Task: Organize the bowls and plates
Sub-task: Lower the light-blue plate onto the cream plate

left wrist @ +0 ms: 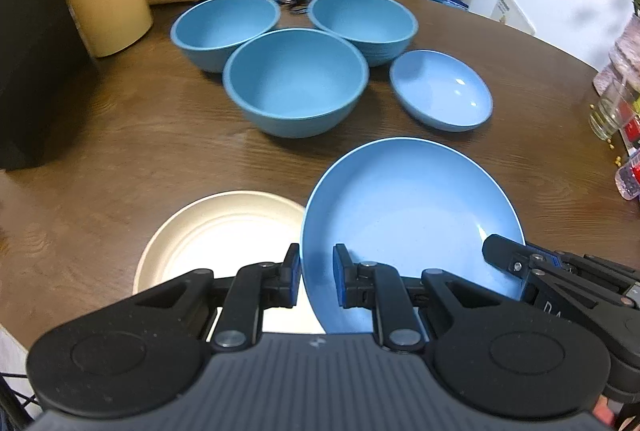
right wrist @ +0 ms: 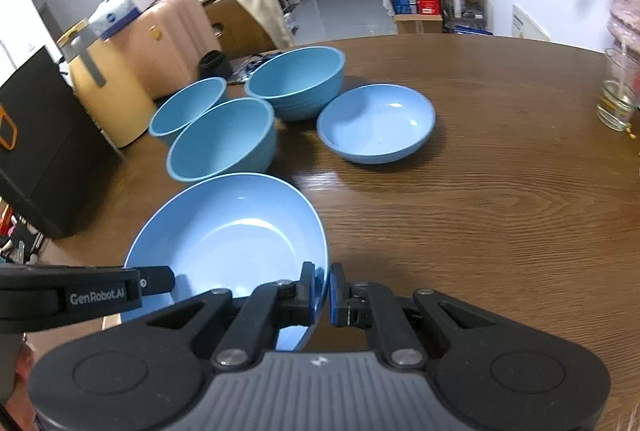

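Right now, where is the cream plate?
The cream plate shows only in the left wrist view, on the table's near edge, partly under the blue plate that both grippers hold by the rim, nearer than the three blue bowls.

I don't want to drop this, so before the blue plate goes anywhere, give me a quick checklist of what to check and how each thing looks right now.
1. Left gripper on the large blue plate: its pads straddle the near rim; ok.
2. Right gripper on the same plate: pads pinch the rim on the other side; ok.
3. Plate level: it tilts in both views; not ok.
4. Plate clear of the cream plate: its edge overlaps the cream plate in the left wrist view, gap unseen; cannot tell.
5. Small blue plate: empty, apart from the three blue bowls; ok.
6. Nearest blue bowl empty; ok.
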A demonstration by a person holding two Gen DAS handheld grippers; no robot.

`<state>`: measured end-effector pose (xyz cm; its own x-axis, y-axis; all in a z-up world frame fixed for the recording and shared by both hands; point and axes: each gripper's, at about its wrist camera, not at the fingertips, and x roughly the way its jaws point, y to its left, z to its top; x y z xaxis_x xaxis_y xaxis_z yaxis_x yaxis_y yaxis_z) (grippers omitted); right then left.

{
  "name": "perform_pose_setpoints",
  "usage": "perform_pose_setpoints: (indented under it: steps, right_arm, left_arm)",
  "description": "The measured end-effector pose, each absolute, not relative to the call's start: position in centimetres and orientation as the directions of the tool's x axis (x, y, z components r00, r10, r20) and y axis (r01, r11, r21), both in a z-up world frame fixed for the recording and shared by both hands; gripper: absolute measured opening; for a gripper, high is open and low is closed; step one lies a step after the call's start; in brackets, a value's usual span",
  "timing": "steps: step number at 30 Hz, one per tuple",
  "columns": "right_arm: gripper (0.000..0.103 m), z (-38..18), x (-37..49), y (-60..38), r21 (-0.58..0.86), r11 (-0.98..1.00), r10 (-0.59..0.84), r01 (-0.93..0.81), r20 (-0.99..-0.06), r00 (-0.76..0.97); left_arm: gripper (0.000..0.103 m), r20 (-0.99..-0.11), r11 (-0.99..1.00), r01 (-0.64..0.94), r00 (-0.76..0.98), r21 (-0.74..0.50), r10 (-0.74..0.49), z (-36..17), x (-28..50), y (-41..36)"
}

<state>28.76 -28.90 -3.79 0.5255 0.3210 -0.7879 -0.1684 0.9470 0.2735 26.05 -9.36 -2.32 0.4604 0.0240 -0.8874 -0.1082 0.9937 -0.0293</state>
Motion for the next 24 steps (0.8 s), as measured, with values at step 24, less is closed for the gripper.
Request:
perform_pose_setpoints:
  steps: [24]
  right_arm:
    - [0.007, -5.7, 26.1, -18.9, 0.232, 0.937, 0.331, -0.260, -0.824, 0.459]
  left_arm:
    - [0.017, -0.909, 0.979, -0.200, 0.414, -0.032, 0.055, -5.6, 23.2, 0.2]
